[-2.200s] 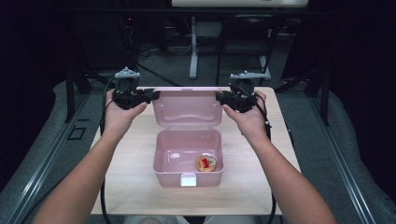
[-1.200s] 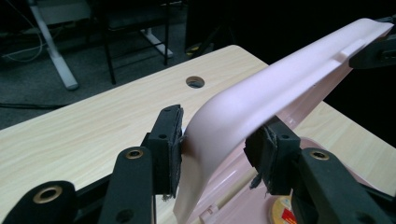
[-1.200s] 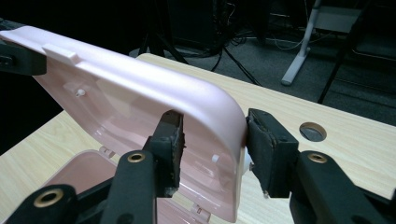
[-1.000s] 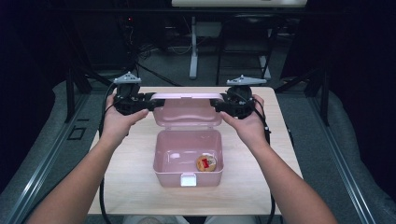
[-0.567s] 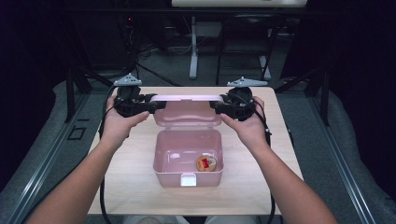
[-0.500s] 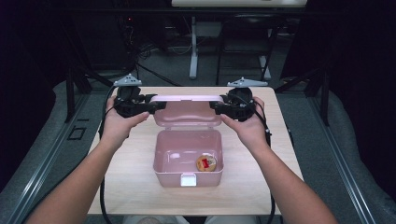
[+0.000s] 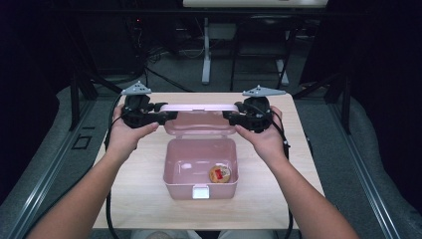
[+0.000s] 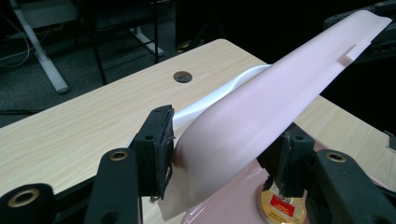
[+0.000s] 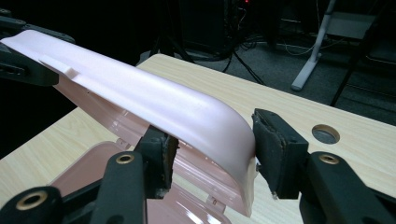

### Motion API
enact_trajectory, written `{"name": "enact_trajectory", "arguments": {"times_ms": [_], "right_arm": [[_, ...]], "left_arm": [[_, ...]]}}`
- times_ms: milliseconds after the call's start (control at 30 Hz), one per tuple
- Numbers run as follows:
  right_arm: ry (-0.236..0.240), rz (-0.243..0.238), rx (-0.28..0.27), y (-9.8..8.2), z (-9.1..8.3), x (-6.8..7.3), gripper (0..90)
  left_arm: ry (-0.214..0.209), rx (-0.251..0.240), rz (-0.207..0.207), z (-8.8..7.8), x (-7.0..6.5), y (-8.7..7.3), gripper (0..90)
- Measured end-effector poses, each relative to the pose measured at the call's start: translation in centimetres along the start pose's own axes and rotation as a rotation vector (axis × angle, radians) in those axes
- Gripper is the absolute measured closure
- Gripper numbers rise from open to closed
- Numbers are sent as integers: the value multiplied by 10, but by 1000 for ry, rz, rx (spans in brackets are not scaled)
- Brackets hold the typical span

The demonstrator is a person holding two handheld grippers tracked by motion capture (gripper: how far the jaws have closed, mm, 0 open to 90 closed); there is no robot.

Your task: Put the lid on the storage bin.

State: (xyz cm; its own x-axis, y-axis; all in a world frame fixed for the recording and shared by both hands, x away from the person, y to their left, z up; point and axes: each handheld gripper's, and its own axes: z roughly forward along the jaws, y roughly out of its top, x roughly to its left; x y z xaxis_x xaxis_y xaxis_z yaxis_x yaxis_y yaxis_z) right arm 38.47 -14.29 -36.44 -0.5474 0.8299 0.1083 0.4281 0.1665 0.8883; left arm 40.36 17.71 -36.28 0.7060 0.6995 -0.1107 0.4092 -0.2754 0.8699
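Box (image 7: 200, 172) sits nearest on the table (image 7: 149, 199), pink, open, latch side toward the person, a round gold-and-red item (image 7: 219, 174) in its right front corner. Behind it the hinged lid (image 7: 200, 119) stands half raised, long axis running left-right. Left gripper (image 7: 166, 115) straddles the lid's left end, right gripper (image 7: 226, 115) the right end, both equally near. Left jaws have just been opening: far pad touches the lid, near pad looks clear. Right jaws also easing apart, a gap showing at the outer pad. Likely next move is swinging the lid forward over the box; it pivots on the rear hinge.
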Motion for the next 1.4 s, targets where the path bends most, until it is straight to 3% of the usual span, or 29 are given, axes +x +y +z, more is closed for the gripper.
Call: {"name": "enact_trajectory", "arguments": {"times_ms": [433,1400], "right_arm": [[14,-15,7,-5,-4,3,477],[21,-55,2,-18,-15,10,446]], "left_arm": [[-33,-1,-17,-3,-2,-7,440],[-26,2,32,-11,-12,-18,412]]}}
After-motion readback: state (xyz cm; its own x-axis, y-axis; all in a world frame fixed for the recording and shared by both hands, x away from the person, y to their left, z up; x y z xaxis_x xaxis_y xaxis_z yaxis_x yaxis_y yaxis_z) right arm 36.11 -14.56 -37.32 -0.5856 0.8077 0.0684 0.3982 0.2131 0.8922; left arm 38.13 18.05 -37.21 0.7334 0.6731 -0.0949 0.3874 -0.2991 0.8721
